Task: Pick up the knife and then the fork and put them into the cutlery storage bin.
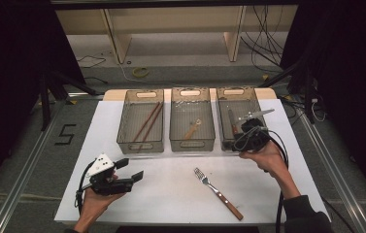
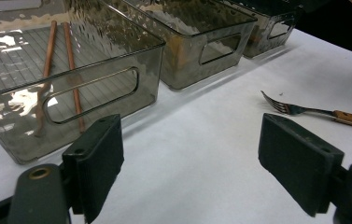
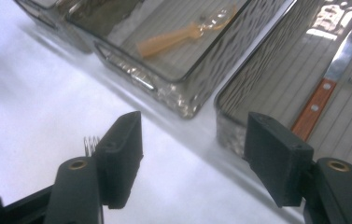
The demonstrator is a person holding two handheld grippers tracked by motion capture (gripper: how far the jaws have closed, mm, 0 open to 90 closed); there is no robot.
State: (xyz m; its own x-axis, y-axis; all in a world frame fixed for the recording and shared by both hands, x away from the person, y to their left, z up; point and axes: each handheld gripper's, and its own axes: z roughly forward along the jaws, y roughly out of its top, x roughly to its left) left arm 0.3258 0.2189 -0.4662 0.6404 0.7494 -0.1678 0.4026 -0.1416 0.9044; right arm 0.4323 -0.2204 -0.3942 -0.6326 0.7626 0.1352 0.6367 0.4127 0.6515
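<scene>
Sorting job: each kind gets own bin.
Chopsticks point(image 1: 147, 121) in left bin point(image 1: 141, 143). Spoon point(image 1: 192, 129) in middle bin point(image 1: 192, 143). Knife point(image 3: 334, 72) lies flat in right bin point(image 3: 239, 88).
Right hand-held gripper point(image 1: 243, 138) sits at front edge of right bin, jaws apart, nothing between them.
Fork point(image 1: 218, 193) alone on white counter point(image 1: 171, 194), no bin yet, so likely next to pick.
Left hand-held gripper point(image 1: 131, 171) low near counter's front left, jaws wide apart, empty, pointing toward fork.
</scene>
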